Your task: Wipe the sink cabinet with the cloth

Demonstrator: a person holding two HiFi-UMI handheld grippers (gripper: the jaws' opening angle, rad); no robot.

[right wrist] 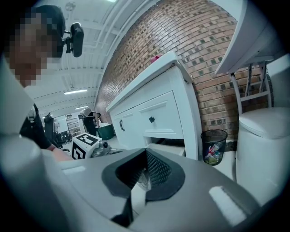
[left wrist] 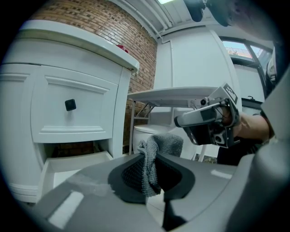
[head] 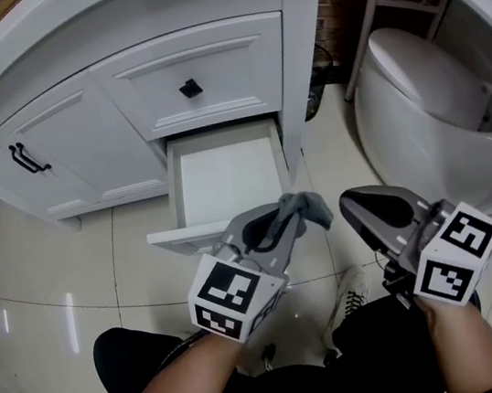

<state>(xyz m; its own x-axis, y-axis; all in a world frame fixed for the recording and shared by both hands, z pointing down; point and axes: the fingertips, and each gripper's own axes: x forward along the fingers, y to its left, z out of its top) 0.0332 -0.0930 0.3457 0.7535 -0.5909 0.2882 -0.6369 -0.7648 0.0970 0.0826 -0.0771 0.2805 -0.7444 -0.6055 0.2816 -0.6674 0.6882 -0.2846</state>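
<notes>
Head view: the left claw is clamped on a grey cloth, whose loose end bunches just past the jaw tips. Beside it, the right claw has its jaws drawn almost together, holding nothing. The white sink cabinet stands ahead of both claws, with its lower drawer pulled out directly in front of the left claw. The cloth is apart from the cabinet, so wiping has probably not begun.

To wipe well, the left claw should advance until the bunched end, not the hard jaw tips, meets the panel. It should then sweep in overlapping strokes, keeping the pinch firm so the cloth does not slip out. The open drawer front is the nearest surface.

The left gripper view confirms what the head view only suggests: the cloth passes down between the jaw pads, well seated. The right gripper view alone shows a waste bin ahead of that claw, beside the cabinet's end. Only the head view shows both claws and the whole cabinet front together.
</notes>
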